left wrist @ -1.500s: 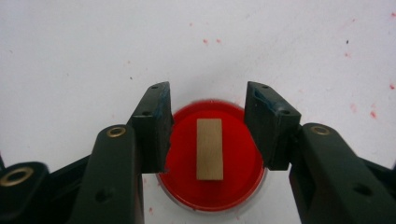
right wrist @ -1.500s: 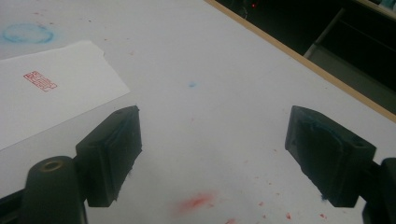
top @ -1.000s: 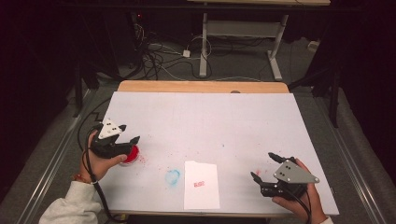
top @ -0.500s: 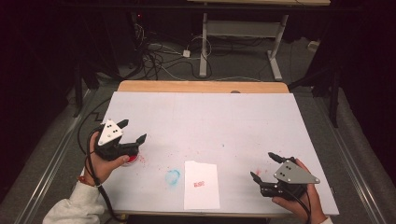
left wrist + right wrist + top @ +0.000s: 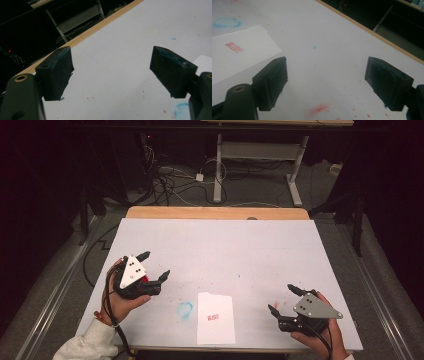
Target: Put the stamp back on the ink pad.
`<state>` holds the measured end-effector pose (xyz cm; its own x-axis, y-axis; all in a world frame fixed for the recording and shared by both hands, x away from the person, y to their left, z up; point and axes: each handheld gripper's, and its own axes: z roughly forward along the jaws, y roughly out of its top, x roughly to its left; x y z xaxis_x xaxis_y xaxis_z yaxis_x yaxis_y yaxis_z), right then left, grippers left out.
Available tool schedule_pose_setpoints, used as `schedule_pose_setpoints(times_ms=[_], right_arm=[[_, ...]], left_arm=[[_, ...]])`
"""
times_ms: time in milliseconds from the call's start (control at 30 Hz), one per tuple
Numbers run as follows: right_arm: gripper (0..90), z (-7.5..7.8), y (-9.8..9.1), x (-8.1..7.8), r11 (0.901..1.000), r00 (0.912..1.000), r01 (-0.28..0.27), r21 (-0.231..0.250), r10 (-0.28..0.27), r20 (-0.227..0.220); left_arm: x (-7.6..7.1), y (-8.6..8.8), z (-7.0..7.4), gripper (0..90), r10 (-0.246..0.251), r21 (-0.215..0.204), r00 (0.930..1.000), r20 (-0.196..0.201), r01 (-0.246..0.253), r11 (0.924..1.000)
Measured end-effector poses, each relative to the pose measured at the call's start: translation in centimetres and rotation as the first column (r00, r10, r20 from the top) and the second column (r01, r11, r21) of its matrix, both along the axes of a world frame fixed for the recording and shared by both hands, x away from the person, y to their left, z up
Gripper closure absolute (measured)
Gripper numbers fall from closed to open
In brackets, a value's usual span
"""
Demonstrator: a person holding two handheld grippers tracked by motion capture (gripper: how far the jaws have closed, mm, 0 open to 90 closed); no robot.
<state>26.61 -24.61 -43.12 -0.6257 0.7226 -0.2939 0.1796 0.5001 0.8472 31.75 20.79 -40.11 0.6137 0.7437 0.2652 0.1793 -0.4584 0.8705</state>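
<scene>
While your left gripper (image 5: 154, 265) hovers released above a red object (image 5: 144, 279), your right gripper (image 5: 284, 299) waits released right of the stamped paper (image 5: 216, 317).

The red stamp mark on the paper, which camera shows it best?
The right gripper view: the red stamp mark sits close on the paper, its rectangular outline clear. The high view shows it as a tiny red smudge. The left gripper view catches a white corner at its right edge, probably that paper.

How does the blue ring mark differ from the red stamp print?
The blue ring is a round smudged outline, straight on the table cover; the red stamp print is a small crisp rectangle on the paper sheet. The ring looks larger. Both are ink marks near the front edge.
</scene>
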Motion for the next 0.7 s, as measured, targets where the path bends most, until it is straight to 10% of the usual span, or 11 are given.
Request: schedule_pose_setpoints(times_ms=[700], right_arm=[[19.2, -0.2, 0.5, -0.9, 1.0, 0.9997, 0.001, 0.002, -0.001, 0.026]], left_arm=[[-2.0, -2.2, -2.2, 17.2, -0.064, 0.126, 0.9979, 0.008, 0.062, 0.9901]])
